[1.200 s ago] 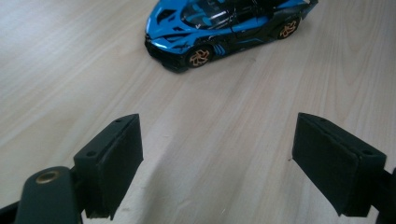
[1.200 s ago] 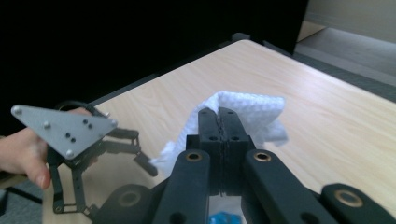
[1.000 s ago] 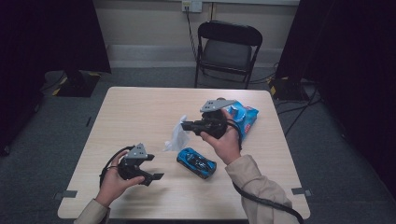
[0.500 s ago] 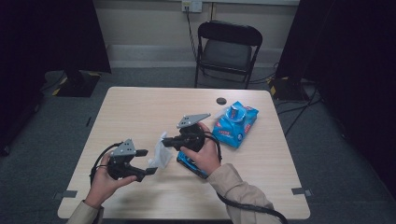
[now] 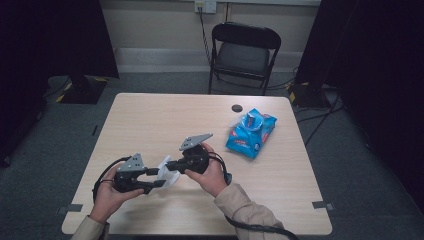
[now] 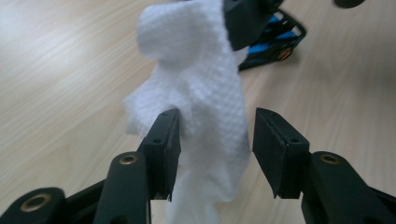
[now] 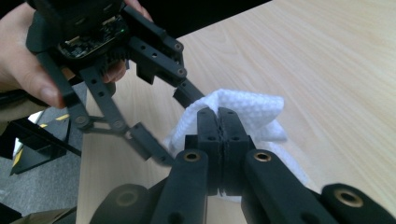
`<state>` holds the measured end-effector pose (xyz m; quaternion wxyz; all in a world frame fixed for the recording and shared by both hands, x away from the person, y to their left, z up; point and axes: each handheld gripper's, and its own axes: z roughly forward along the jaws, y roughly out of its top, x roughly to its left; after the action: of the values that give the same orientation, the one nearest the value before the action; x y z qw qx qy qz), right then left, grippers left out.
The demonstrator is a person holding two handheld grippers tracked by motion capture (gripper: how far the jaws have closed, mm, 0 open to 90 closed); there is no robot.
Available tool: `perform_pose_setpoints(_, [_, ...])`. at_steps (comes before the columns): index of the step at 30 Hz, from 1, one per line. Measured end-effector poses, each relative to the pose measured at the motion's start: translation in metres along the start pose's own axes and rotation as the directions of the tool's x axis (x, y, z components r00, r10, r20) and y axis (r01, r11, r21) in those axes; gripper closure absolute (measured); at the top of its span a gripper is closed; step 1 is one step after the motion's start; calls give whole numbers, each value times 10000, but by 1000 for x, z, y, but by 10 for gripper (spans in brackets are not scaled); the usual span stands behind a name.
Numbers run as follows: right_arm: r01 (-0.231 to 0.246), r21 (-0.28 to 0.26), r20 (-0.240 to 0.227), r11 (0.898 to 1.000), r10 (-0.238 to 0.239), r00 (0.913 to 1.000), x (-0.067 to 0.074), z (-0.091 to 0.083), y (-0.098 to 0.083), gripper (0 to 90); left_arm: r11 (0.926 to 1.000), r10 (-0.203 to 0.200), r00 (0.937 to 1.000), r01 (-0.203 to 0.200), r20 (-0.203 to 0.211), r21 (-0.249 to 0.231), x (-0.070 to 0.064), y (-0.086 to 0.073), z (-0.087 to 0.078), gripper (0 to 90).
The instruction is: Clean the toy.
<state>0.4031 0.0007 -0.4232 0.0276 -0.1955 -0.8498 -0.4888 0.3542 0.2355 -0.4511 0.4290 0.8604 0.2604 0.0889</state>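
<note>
Wet wipe (image 5: pixel 167 172) hanging above the near-left part of the table (image 5: pixel 150 120), bunched between the 2 grippers. Right gripper (image 7: pixel 218 122) clamped tight on the wipe's upper fold, both pads pressed flat together with white cloth pinched in the seam. Left gripper (image 6: pixel 215 135) coming in from the left, jaws just been closing, now about halfway, with the hanging sheet between them. Near pad (image 6: pixel 170 140) already brushing the cloth, far pad (image 6: pixel 273 144) not yet touching, so no grip there so far. Looks like a handover, or a 2-handed spread of the wipe. To do this well: hold the right gripper steady and level, no tugging, while the left finishes closing. Aim the left pads at a free edge or corner low on the sheet, not the thick crumpled middle, otherwise only a wad gets caught and no flat sheet comes out of it. Close fully before pulling apart, then draw the 2 grippers away from each other slowly to avoid tearing. Blue toy car (image 6: pixel 273 39) on the table just behind the wipe, near the right hand, worth keeping clear of when spreading. Blue wipes pack (image 5: pixel 250 132) lying far right, flap open, small dark cap (image 5: pixel 237 108) just beyond it.
</note>
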Motion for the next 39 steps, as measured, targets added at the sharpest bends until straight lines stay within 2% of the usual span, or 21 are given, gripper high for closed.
perform_pose_setpoints(1, [-56,5,-40,10000,56,10000,0,3,-2,891,9990,-380,9988,372,321,231,1,-1,4,576])
perform_pose_setpoints(2, [-56,5,-40,10000,56,10000,0,3,-2,891,9990,-380,9988,372,321,231,1,-1,4,599])
perform_pose_setpoints(3, [-40,97,-66,9999,40,10000,1,6,-4,880,9953,-745,9964,718,400,654,1,-2,8,683])
perform_pose_setpoints(5, [-58,180,-134,9998,61,9999,1,8,-7,857,9926,-910,9954,884,287,830,1,-1,10,741])
perform_pose_setpoints(6, [-47,195,-116,9998,50,9999,1,8,-8,826,9896,-1087,9936,1051,322,982,0,-1,12,807])
perform_pose_setpoints(8, [-73,189,-98,9998,75,9999,1,7,-10,739,9872,-1185,9924,1141,334,1114,1,0,13,846])
perform_pose_setpoints(9, [-108,160,-57,9998,109,9999,1,5,-11,675,9830,-1357,9902,1305,327,1290,1,0,16,858])
perform_pose_setpoints(12, [-84,116,267,9999,81,9996,-1,-6,-14,541,9789,-1467,9886,1401,336,1489,1,-1,19,862])
perform_pose_setpoints(14, [68,180,652,9998,-79,9978,-3,-16,-17,443,9772,-1391,9903,1361,68,1631,1,-2,20,862])
perform_pose_setpoints(17, [83,160,1042,9998,-99,9945,-8,-32,-27,320,9723,-1620,9867,1573,137,1730,2,-4,21,862])
perform_pose_setpoints(20, [188,166,1340,9997,-208,9908,-11,-44,-35,296,9700,-1649,9863,1604,95,1829,3,-5,22,861])
perform_pose_setpoints(21, [157,158,1649,9998,-181,9861,-14,-56,-44,251,9656,-1696,9855,1657,22,2006,3,-6,23,860])
perform_pose_setpoints(22, [157,158,1649,9998,-181,9861,-14,-56,-44,251,9656,-1696,9855,1657,22,2006,3,-6,23,857])
perform_pose_setpoints(23, [154,203,1953,9997,-191,9805,-16,-66,-53,228,9644,-1692,9856,1656,-1,2059,4,-8,25,854])
perform_pose_setpoints(27, [91,408,2574,9991,-193,9661,-19,-82,-72,184,9595,-1775,9841,1741,-45,2214,6,-11,27,842])
perform_pose_setpoints(30, [28,451,2687,9990,-149,9631,-21,-87,-82,176,9583,-1777,9841,1737,-24,2268,6,-12,28,829])
perform_pose_setpoints(31, [56,511,2846,9987,-199,9584,-21,-89,-87,164,9577,-1817,9834,1772,-8,2269,7,-12,28,829])
perform_pose_setpoints(33, [38,617,2983,9981,-221,9542,-22,-94,-101,156,9579,-1762,9844,1719,-20,2298,7,-13,29,827])
perform_pose_setpoints(34, [38,617,2983,9981,-221,9542,-22,-94,-101,156,9579,-1762,9844,1719,-20,2298,7,-13,29,823])
perform_pose_setpoints(35, [46,642,3118,9979,-244,9498,-23,-97,-110,149,9565,-1779,9840,1731,-9,2349,7,-13,29,822])
perform_pose_setpoints(39, [-210,709,3225,9973,-30,9466,-27,-100,-127,148,9577,-1741,9847,1689,20,2328,8,-14,31,817])
